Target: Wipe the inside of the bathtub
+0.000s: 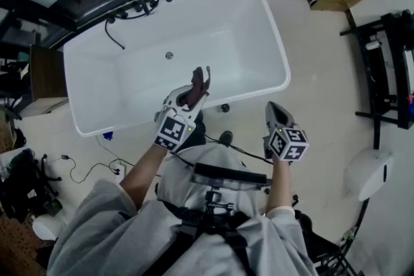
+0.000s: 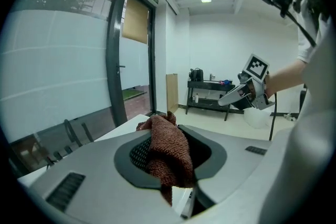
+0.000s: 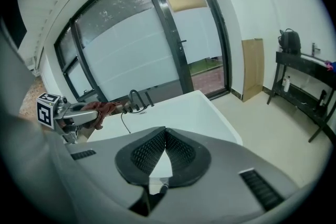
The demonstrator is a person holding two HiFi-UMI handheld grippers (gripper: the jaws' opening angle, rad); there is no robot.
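L gripper [image 1: 192, 95] pinches brown cloth [image 2: 168, 155]; tub [image 1: 252, 29] at 12 o'clock. R gripper [image 1: 274, 108] jaws together, empty. Cloth bite maybe shallow, so it could slip out mid-wipe.

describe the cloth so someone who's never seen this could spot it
Find the big white bathtub. Above its near rim the left gripper is shut on a reddish-brown looped-weave cloth. It is the only rust-coloured, soft thing against the white; the right gripper beside it is shut and empty.
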